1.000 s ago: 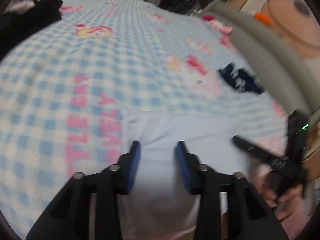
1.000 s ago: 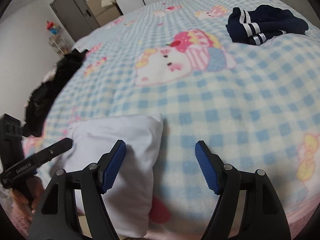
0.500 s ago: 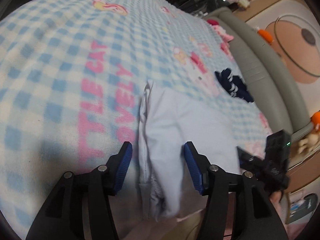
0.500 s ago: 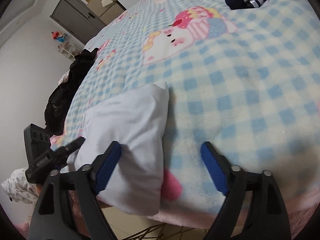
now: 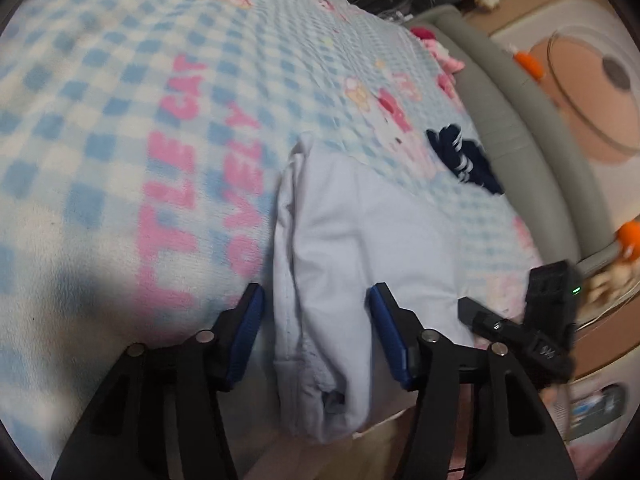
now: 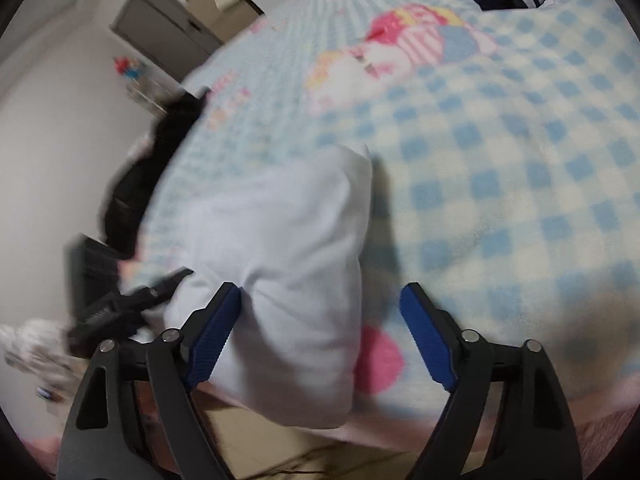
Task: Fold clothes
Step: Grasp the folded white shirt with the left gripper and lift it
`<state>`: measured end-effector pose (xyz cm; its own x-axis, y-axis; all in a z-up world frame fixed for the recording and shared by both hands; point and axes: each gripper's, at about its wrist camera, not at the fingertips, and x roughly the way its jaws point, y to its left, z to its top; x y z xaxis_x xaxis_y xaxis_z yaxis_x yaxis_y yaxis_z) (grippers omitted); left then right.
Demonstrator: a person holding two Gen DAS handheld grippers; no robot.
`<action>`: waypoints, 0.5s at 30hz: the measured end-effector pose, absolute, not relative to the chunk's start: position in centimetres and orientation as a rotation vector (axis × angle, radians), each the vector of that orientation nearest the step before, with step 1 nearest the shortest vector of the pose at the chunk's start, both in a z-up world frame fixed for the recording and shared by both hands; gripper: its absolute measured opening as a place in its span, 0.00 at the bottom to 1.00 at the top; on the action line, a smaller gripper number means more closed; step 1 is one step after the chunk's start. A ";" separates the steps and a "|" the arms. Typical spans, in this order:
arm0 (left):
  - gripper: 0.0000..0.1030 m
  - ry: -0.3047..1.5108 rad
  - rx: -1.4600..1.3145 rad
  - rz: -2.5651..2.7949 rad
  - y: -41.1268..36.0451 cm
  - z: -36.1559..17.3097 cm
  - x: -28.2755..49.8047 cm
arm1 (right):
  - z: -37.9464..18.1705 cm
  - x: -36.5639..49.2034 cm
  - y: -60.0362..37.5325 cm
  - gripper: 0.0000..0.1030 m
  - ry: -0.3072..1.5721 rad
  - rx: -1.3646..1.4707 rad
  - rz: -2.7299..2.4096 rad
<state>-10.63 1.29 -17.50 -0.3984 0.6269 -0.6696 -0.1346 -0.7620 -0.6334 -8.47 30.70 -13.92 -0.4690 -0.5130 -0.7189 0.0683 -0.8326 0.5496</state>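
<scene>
A folded white garment lies on the checked blanket and hangs over the bed's near edge. My left gripper straddles its left, layered edge. The jaws are closing, but the pads do not press on the cloth. In the right wrist view the garment has its right side between the fingers of my right gripper. Those jaws are closing too: the left pad touches the cloth, the right pad stands clear. Each gripper shows in the other's view: the right gripper, the left gripper.
A navy garment with white stripes lies further back on the blanket. A black pile of clothes sits at the bed's left edge. A grey padded bed frame runs along the right. Floor shows below the bed's near edge.
Both grippers opened wider and sank toward the bed's near edge, tipping down. The white garment stays in place, with its hanging edge now between each pair of fingers.
</scene>
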 end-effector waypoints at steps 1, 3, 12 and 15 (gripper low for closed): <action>0.52 -0.676 -1.350 2.198 1.1 -17.3 -10.5 | -14.1 -8.5 30.7 0.78 -0.638 1.379 -2.349; 0.52 -0.712 -1.346 2.171 0.4 -17.5 -10.6 | -13.6 -8.3 31.4 0.75 -0.627 1.383 -2.390; 0.56 -0.853 -1.320 1.955 1.1 -19.1 -11.1 | -14.0 -8.5 30.4 0.82 -0.697 1.401 -2.307; 0.57 -0.859 -1.335 1.949 1.4 -19.7 -11.6 | -14.5 -9.1 29.3 0.87 -0.712 1.396 -2.264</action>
